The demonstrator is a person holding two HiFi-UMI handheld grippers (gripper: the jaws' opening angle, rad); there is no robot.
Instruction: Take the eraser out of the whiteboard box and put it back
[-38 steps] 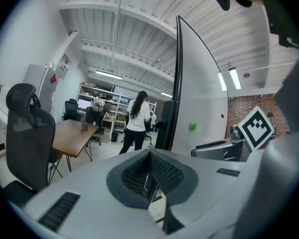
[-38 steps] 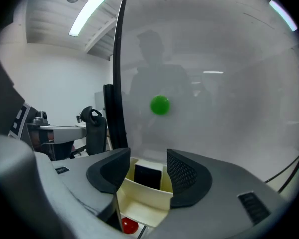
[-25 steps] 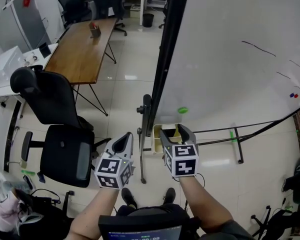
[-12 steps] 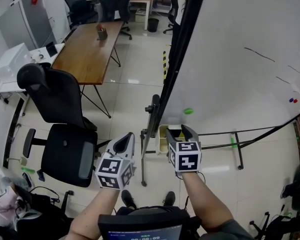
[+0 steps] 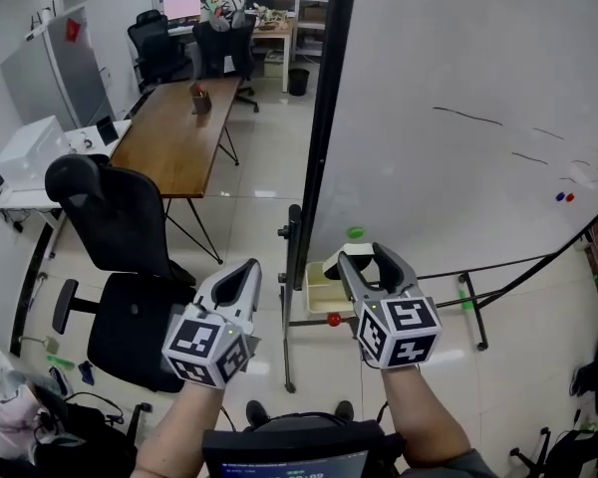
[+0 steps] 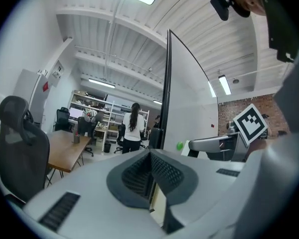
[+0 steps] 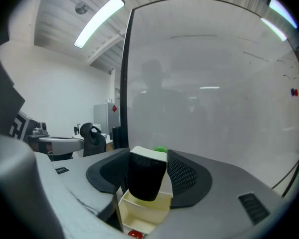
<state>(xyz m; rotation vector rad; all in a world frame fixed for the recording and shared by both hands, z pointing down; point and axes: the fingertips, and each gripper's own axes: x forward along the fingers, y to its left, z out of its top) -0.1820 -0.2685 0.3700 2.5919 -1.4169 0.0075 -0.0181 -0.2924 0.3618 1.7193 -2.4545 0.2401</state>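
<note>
My right gripper (image 5: pixel 367 255) is shut on the eraser (image 5: pixel 353 251), a block with a white back and black felt; its jaws have just been closing on it. In the right gripper view the eraser (image 7: pixel 146 176) hangs between the pads of the right gripper (image 7: pixel 148 169), just above the cream whiteboard box (image 7: pixel 148 212). The box (image 5: pixel 314 292) is fixed low on the whiteboard stand. My left gripper (image 5: pixel 247 269) hovers left of the box, shut and holding nothing. In its own view the left gripper (image 6: pixel 150 156) points level, past the whiteboard's edge.
The whiteboard (image 5: pixel 458 98) fills the right side on a black stand (image 5: pixel 324 118). A green magnet (image 5: pixel 355 233) sticks low on the board. Something red (image 5: pixel 333 319) lies under the box. A black office chair (image 5: pixel 130 267) and a wooden table (image 5: pixel 174 127) stand left. A person (image 6: pixel 132 128) stands far off.
Both grippers have risen. The right one has come up from the box with the eraser between its jaws. The left one stays shut beside it.
</note>
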